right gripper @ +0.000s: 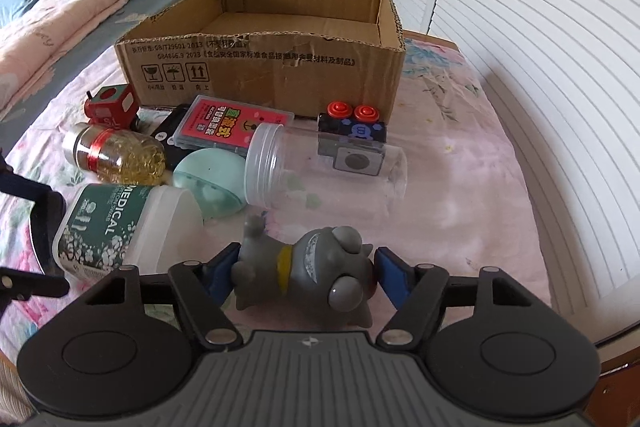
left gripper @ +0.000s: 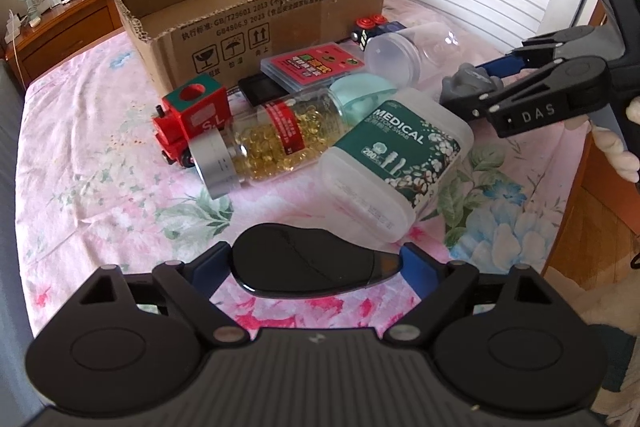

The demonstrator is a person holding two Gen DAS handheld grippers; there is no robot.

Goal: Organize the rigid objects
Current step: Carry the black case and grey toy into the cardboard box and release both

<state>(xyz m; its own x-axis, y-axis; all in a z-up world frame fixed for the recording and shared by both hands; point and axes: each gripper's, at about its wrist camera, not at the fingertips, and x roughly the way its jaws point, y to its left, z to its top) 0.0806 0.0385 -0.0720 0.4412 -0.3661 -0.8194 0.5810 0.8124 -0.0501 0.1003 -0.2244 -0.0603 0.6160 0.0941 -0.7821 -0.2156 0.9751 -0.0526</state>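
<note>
Gripping black mouse (left gripper: 316, 267), left gripper (left gripper: 320, 263) holds it between blue pads at bottom centre of frame, jaws wide-set around broad body. Right gripper (right gripper: 304, 267) pinches grey toy figure (right gripper: 308, 267), pads on its flanks; right pad contact hard to confirm. Cardboard box (right gripper: 260, 67), open-topped, sits upper centre on bed (right gripper: 480, 207). Clear jar (right gripper: 324, 175), cotton swab tub (right gripper: 116, 223), capsule bottle (left gripper: 260, 147) lie between. Risk: rounded toy slips from grip; carry path clips jar, rolls it.
</note>
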